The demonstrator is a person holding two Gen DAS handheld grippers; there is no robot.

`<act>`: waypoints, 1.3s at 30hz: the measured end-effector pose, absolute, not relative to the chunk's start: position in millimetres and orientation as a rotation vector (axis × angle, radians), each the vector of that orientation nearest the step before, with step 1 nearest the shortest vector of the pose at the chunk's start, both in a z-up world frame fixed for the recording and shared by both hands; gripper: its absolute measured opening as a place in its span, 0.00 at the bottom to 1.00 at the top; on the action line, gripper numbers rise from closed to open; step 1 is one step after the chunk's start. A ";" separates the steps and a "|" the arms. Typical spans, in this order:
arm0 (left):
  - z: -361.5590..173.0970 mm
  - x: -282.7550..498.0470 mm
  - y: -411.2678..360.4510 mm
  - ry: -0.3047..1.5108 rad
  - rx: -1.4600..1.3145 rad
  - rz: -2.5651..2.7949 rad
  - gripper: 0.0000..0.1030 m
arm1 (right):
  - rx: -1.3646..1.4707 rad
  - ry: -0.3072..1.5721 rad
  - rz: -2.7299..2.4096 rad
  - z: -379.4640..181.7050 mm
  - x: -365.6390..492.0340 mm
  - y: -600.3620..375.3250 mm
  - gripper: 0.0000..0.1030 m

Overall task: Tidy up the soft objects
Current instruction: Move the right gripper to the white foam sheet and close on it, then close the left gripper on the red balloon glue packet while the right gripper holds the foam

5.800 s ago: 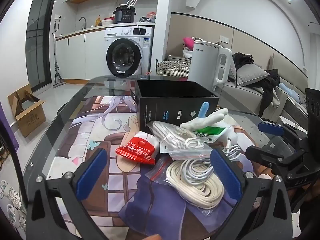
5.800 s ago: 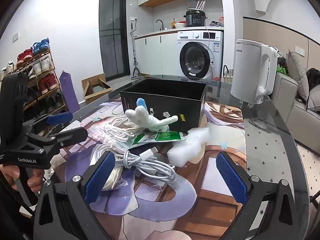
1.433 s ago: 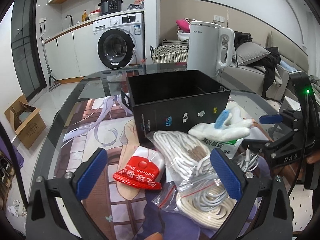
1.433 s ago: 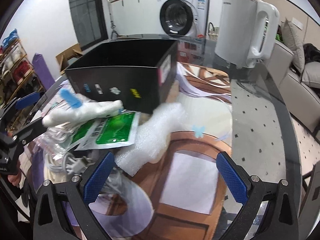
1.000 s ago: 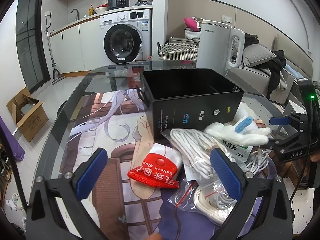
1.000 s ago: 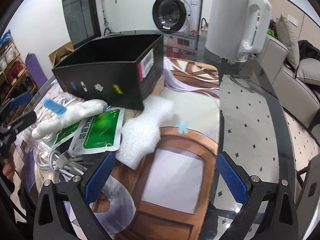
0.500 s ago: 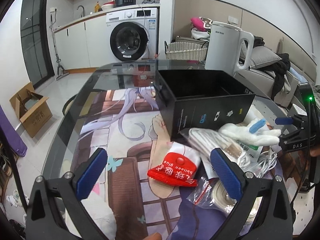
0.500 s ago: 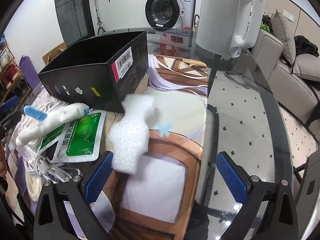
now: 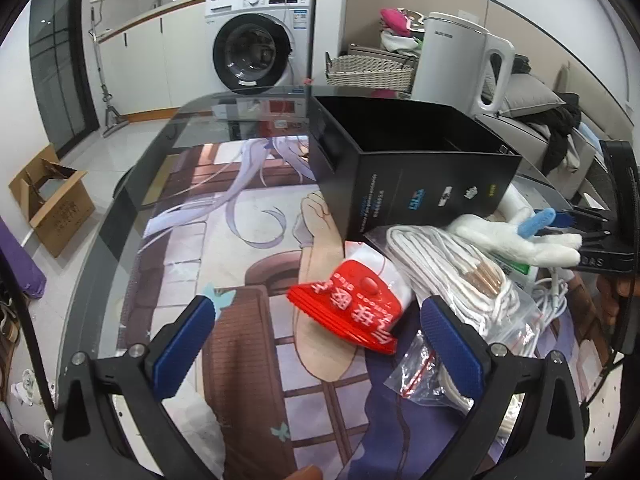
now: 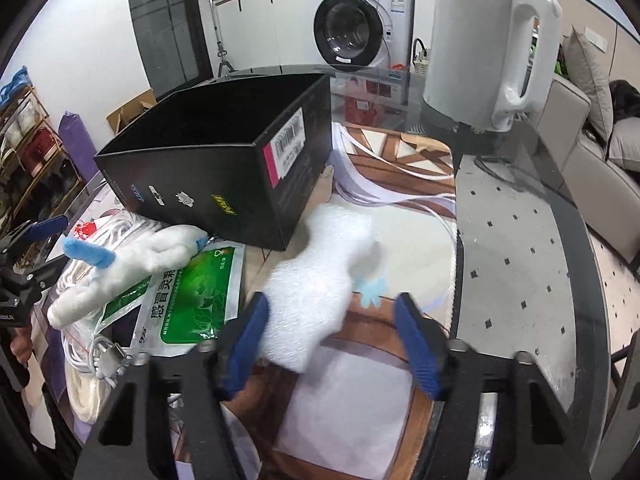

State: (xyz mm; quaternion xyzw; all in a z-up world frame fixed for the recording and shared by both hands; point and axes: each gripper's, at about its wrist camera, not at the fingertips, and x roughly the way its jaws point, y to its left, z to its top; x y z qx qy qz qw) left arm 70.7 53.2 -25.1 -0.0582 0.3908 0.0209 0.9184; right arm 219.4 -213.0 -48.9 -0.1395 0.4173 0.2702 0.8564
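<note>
The glass counter [image 9: 132, 208], laid with a printed mat, carried everything, and the open black box [image 10: 224, 168] near its middle served as the landmark. Behind the box and to its right stood a white kettle [image 10: 492, 40].

Against the box's front right corner lay the white foam piece [image 10: 320, 284], stretching away from the box toward the right tool [image 10: 330, 338]. In front of the box's front wall lay a white plush toy [image 10: 132, 264] with a blue tip, resting on a green sachet [image 10: 192, 300] and beside bagged white cables [image 9: 448, 276]; a red packet [image 9: 352, 312] lay in front of the box's left corner.

What had changed within the last second was the right tool: its jaws had stood at their widest and were now closing, narrowed about the near end of the foam. The left pad touched the foam's edge, while the right pad was apart from it, so the foam was between the jaws but not yet gripped. The left tool [image 9: 320, 344] hung wide and empty over the mat, with the red packet just beyond its tips.

This probably meant the foam was the first soft thing chosen for the box, which looked empty as far as its inside showed. Being so light and yielding, it would likely crush rather than slip.
</note>
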 end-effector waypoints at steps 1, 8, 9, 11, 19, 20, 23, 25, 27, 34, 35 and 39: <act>-25.2 70.3 53.4 0.808 -0.119 0.040 1.00 | -0.297 0.874 0.574 -48.4 218.4 -213.1 0.38; -24.2 70.2 65.0 0.798 -0.148 0.105 1.00 | -0.329 0.819 0.569 -36.6 199.1 -220.8 0.37; -25.8 71.2 66.3 0.803 -0.148 0.122 1.00 | -0.326 0.812 0.574 -34.2 195.6 -221.6 0.37; -30.9 73.6 68.6 0.829 -0.138 0.157 1.00 | -0.317 0.799 0.589 -30.6 189.4 -223.7 0.37; -31.8 72.6 85.3 0.822 -0.218 0.194 1.00 | -0.294 0.797 0.603 -32.6 173.3 -234.3 0.37; -31.0 72.7 82.1 0.819 -0.215 0.172 1.00 | -0.293 0.796 0.604 -32.0 172.3 -234.4 0.37; -32.8 76.0 72.7 0.832 -0.191 0.145 1.00 | -0.296 0.786 0.608 -28.9 170.7 -231.9 0.37; -36.4 80.6 70.6 0.851 -0.198 0.138 1.00 | -0.299 0.783 0.611 -27.6 169.7 -231.1 0.37; -38.6 85.0 69.8 0.868 -0.220 0.116 1.00 | -0.300 0.780 0.613 -27.0 168.4 -230.4 0.37; -38.2 98.3 68.5 0.883 -0.237 0.117 1.00 | -0.302 0.771 0.613 -24.4 168.6 -232.0 0.37; -39.2 97.7 70.1 0.886 -0.244 0.123 1.00 | -0.302 0.769 0.612 -23.8 168.4 -232.1 0.37; -36.2 92.9 77.5 0.876 -0.251 0.146 1.00 | -0.296 0.767 0.613 -22.8 168.3 -233.1 0.37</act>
